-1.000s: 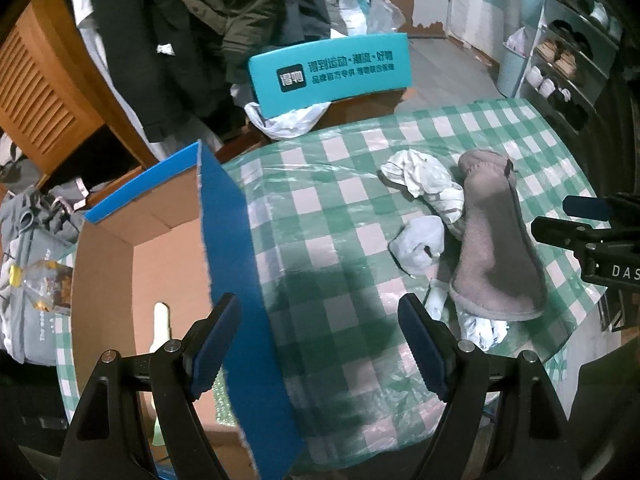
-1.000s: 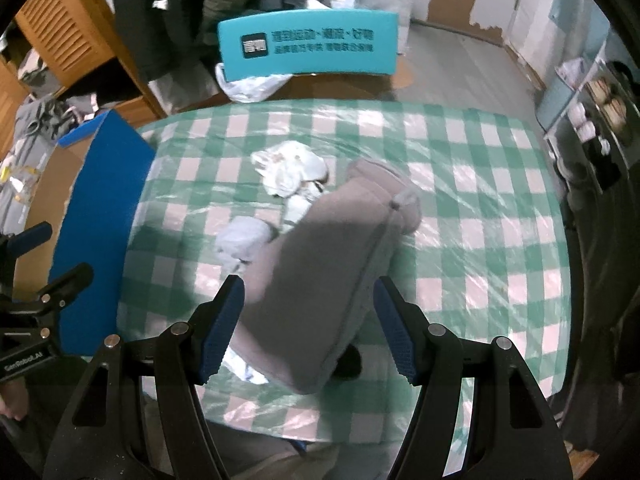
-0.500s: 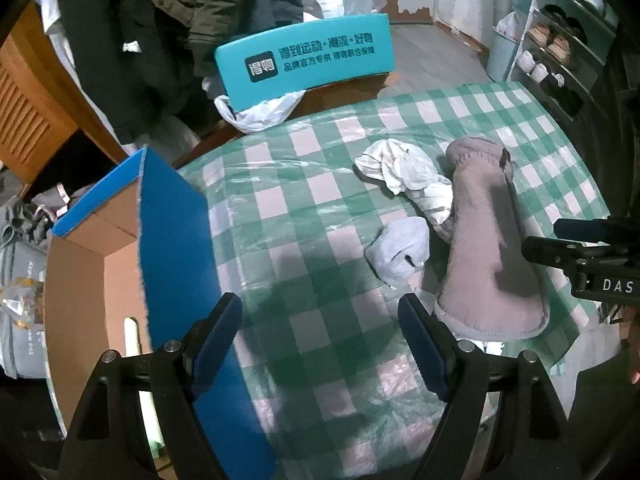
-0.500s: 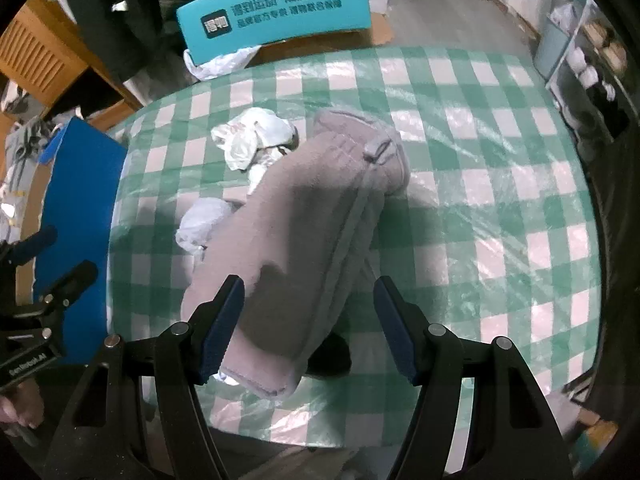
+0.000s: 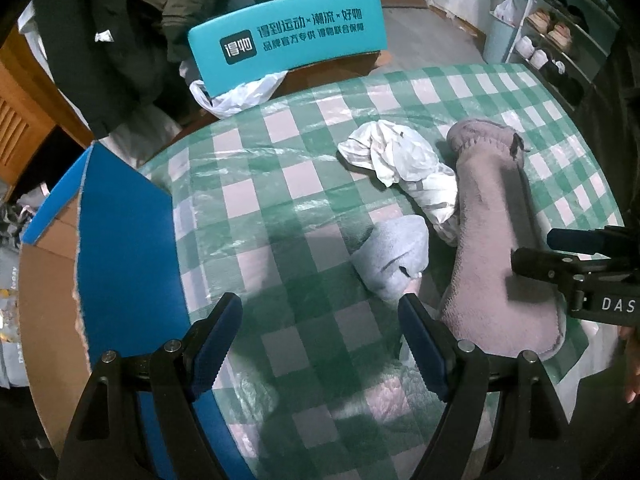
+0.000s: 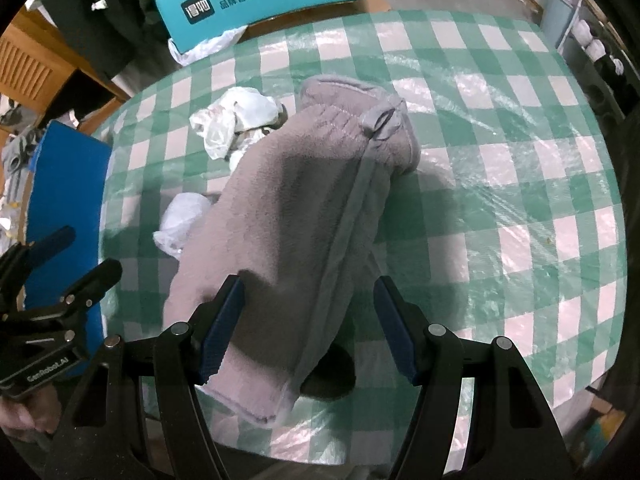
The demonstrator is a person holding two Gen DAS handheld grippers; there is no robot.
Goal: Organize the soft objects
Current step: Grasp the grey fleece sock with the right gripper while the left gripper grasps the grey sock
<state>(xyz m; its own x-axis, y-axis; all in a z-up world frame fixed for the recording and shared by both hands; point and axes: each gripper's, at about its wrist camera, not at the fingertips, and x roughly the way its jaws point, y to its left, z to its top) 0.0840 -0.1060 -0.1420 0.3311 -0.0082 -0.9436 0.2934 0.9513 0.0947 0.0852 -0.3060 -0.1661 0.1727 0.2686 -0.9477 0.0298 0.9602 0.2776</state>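
Note:
A long grey-lilac fleece cloth (image 6: 304,208) lies slantwise on the green checked tablecloth (image 6: 500,184). My right gripper (image 6: 308,300) hangs open just above its near end, pads apart and not pressing. Beside the fleece lie a crumpled white cloth (image 5: 400,160) and a rolled pale grey sock (image 5: 392,256). My left gripper (image 5: 320,320) stands open over bare tablecloth, nothing between its fingers, the sock just beyond its right finger. An open cardboard box with blue flaps (image 5: 124,248) stands left of it. The right gripper (image 5: 560,256) also shows over the fleece in the left wrist view.
A teal chair back with print (image 5: 288,40) stands behind the table, a white plastic bag (image 5: 236,96) under it. Dark coats (image 5: 120,40) hang at the back left. A shoe rack (image 5: 560,40) is at the right. Something dark (image 6: 332,372) pokes out under the fleece's near end.
Both grippers have sunk toward the table. The left one has shifted right, off the box flap and over the tablecloth. The right one has come closer to the fleece's near end.

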